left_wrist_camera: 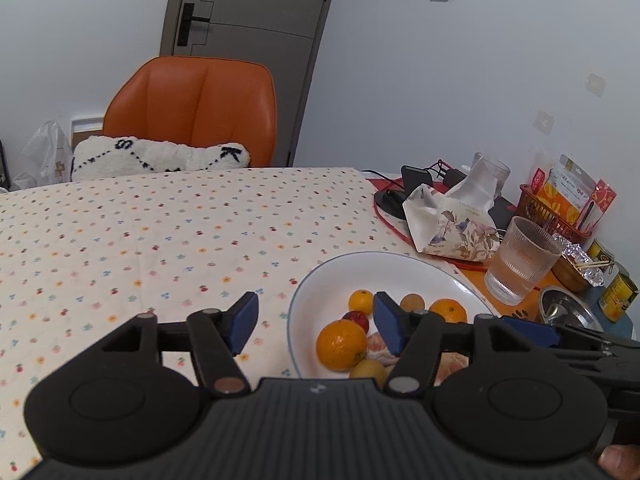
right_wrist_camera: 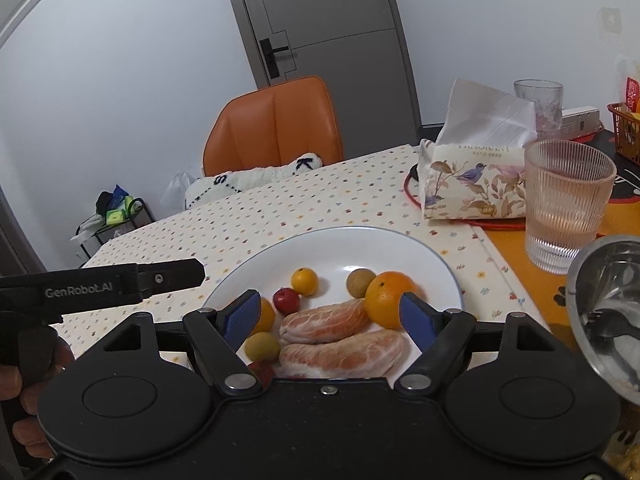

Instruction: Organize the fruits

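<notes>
Tools left [left_wrist_camera: 316,322] and right [right_wrist_camera: 330,314] both spread wide, empty, above white fruit plate [right_wrist_camera: 400,246].

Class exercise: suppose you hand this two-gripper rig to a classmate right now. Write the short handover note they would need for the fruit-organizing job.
Left gripper: open, empty, hovering at the left rim of the white plate.
Right gripper: open, empty, poised over the near side of the plate.
All visible fruit is on the plate: two peeled citrus segments, large orange, small orange, red fruit, brownish round fruit, yellow-green fruit, another orange partly hidden behind the fingers.
Done: nothing gripped; no sorting evident.
Left: pick and arrange the fruit. Mind the ribbed glass of water close by on the right.
</notes>
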Available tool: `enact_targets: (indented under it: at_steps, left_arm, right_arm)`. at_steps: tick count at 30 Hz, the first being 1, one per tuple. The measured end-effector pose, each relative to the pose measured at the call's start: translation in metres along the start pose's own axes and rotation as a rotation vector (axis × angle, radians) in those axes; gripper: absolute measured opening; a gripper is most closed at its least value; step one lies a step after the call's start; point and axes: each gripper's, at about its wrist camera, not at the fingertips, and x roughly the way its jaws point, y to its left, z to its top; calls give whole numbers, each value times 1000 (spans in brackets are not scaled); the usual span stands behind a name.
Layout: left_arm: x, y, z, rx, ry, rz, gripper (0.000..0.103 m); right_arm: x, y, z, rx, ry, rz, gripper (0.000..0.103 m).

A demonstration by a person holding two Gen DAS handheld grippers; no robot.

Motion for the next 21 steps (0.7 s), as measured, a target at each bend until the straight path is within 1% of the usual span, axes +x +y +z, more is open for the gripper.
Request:
enact_targets:
  at_steps: [8, 11, 13, 21]
  left_arm:
    - [-22, 11, -6, -13, -4, 41, 74]
    - [-31, 15, -8, -21, -5, 58, 76]
    - [-39, 17, -10, -25, -10, 71, 78]
    - [-71, 28, -19, -54, -31, 121, 90]
  right_arm:
    - [-8, 14, -3, -10, 4, 21, 81]
    - [-12, 20, -4, -16, 2, 35, 84]
    - [-16, 24, -5, -19, -2, 45, 88]
    - [-32, 40, -10, -35, -7, 72, 96]
